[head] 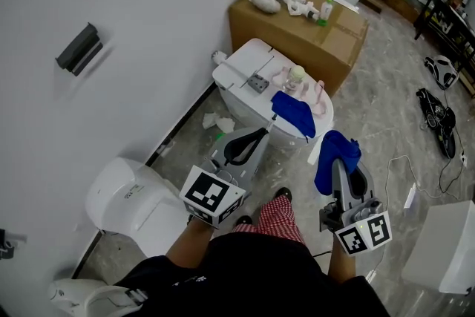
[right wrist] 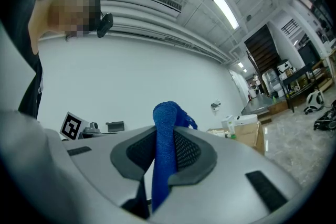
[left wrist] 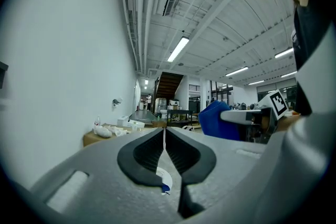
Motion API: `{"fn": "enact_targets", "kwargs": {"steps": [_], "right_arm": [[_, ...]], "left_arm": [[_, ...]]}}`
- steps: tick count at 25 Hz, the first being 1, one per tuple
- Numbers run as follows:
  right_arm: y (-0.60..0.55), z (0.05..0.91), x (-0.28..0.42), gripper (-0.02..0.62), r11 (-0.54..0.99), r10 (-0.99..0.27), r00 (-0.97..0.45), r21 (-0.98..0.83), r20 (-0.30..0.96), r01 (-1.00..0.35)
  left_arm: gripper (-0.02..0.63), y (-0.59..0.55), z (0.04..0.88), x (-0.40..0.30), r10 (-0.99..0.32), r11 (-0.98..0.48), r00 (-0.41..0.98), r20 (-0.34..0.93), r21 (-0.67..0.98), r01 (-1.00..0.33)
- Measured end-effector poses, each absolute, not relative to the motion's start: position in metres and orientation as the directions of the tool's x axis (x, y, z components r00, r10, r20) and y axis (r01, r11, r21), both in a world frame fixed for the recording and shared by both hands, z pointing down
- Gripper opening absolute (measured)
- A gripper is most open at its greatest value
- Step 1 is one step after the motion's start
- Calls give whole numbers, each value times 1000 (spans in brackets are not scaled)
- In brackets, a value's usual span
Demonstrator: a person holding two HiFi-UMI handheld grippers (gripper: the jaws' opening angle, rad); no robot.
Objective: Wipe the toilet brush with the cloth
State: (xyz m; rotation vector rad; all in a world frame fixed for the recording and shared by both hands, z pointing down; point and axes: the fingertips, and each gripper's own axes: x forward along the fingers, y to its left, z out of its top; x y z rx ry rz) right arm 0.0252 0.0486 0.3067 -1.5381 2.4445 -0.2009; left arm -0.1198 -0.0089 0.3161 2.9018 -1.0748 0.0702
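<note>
My left gripper [head: 261,133] [left wrist: 164,136] is shut on the thin white handle of the toilet brush [head: 274,117]. The brush's blue head [head: 295,112] hangs just past the jaws, in front of the white toilet [head: 245,74]. Only a white sliver of the handle shows between the pads in the left gripper view. To the right and nearer to me, my right gripper [head: 340,165] [right wrist: 164,139] is shut on a blue cloth [head: 335,154] [right wrist: 167,128], which stands up out of the jaws. The cloth [left wrist: 218,120] also shows at the right of the left gripper view. Cloth and brush head are apart.
A cardboard box [head: 312,30] with small items on top stands behind the toilet. A white lidded bin [head: 122,197] sits by the wall at the left. Crumpled tissues [head: 215,121] lie by the toilet base. Cables [head: 438,115] and a white case [head: 449,249] are at the right.
</note>
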Motion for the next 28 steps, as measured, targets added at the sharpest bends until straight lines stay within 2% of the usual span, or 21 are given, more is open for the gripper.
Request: {"fn": "enact_targets", "kwargs": {"steps": [8, 28], "right_arm": [[-5, 317, 55, 63, 469, -883, -453, -271, -123, -841], [-99, 355, 122, 63, 550, -827, -555, -323, -85, -770]], "left_arm": [[6, -53, 320, -91, -668, -742, 743, 47, 32, -669], [6, -129, 355, -31, -735, -673, 665, 131, -17, -740]]}}
